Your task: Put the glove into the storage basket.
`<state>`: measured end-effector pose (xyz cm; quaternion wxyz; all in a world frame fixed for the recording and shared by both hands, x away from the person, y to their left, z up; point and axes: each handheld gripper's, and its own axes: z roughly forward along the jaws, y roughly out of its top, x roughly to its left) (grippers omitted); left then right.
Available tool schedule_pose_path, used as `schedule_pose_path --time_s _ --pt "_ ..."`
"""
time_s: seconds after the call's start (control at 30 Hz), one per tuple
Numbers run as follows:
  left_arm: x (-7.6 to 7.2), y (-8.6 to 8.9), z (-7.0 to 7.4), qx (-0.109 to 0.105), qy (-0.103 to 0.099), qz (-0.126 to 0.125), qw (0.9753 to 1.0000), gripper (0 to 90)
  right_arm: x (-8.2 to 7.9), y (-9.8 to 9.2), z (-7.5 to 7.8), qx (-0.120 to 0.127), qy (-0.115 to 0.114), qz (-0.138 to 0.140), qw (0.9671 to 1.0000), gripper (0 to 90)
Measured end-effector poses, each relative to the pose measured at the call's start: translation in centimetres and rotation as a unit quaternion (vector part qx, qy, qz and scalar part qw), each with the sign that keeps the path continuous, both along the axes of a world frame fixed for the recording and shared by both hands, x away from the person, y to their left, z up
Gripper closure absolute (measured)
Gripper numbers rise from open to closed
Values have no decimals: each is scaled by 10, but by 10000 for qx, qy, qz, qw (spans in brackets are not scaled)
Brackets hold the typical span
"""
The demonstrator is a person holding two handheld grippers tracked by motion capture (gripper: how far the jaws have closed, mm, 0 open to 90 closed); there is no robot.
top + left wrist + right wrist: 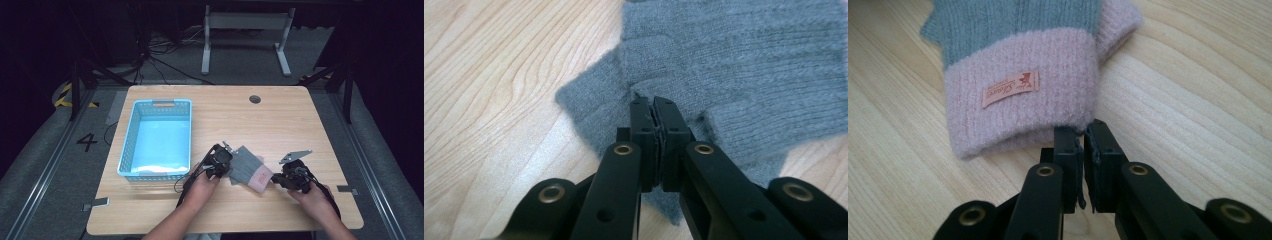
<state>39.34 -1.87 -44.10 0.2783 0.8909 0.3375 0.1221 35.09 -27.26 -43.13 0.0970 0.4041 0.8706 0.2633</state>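
Grey knit with a pale pink cuff, a glove (pixel 248 169) lies flat on the wooden surface (pixel 280 120) at the lower centre of the high view, stretched between the two hands. At its left edge the left tool (pixel 226 167) has its jaws pressed together on a fold of the grey fabric; in the left gripper view (pixel 655 116) the black jaws meet at the centre of the frame with a thin layer of knit pinched between them, and the glove (pixel 744 65) spreads across the upper right. At the glove's lower right end the right tool (pixel 278 178) clamps the edge of the pink cuff (pixel 260 178); in the right gripper view (pixel 1082 135) the jaws stand nearly shut at the lower centre with the cuff's rim caught between their tips, and the cuff (pixel 1013 100) carries a small salmon label (pixel 1010 89) with writing too small to read. A light blue plastic basket (pixel 131 140) with perforated walls sits at the left of the surface, just beside the left hand (pixel 202 187). The right hand (pixel 317 197) comes in from the lower right.
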Motion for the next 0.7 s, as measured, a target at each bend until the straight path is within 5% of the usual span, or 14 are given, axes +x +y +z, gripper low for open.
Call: schedule_pose_path --time_s 0.47,0.7 --pt "-18 9 23 -303 -337 -60 9990 888 -2 -7 19 308 -117 -109 9994 860" --pt "-31 21 32 -409 -378 2 9984 888 10 -8 29 421 -253 -103 9987 864"
